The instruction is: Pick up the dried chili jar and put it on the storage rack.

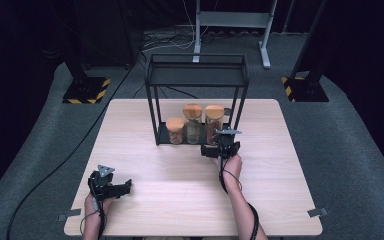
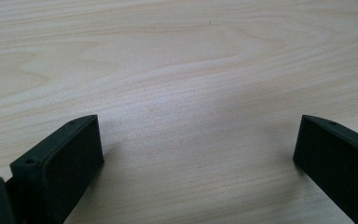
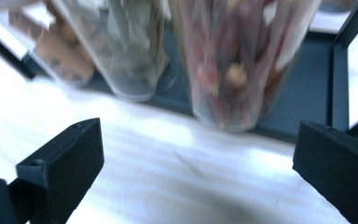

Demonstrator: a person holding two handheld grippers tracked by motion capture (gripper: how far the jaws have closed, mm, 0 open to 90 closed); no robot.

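Note:
A black two-tier wire rack (image 1: 196, 56) stands at the back of the wooden table (image 1: 180, 200). Three cork-lidded glass jars stand on its bottom shelf (image 3: 303, 100): a short one (image 1: 175, 130) at the left, a taller one (image 1: 192, 122) in the middle, and one with reddish contents (image 1: 213, 120) at the right. My right gripper (image 1: 220, 146) sits just in front of the reddish jar (image 3: 242, 60), open, its jaws wide apart and short of the glass. My left gripper (image 1: 125, 186) rests near the table's front left, open over bare wood (image 2: 198, 140).
The rack's right front post (image 3: 340, 79) rises just inside my right gripper's (image 3: 198, 144) right jaw. The middle jar (image 3: 130, 46) and short jar (image 3: 58, 51) stand close beside the reddish one. Stand bases with yellow-black tape (image 1: 86, 91) and cables lie on the floor behind.

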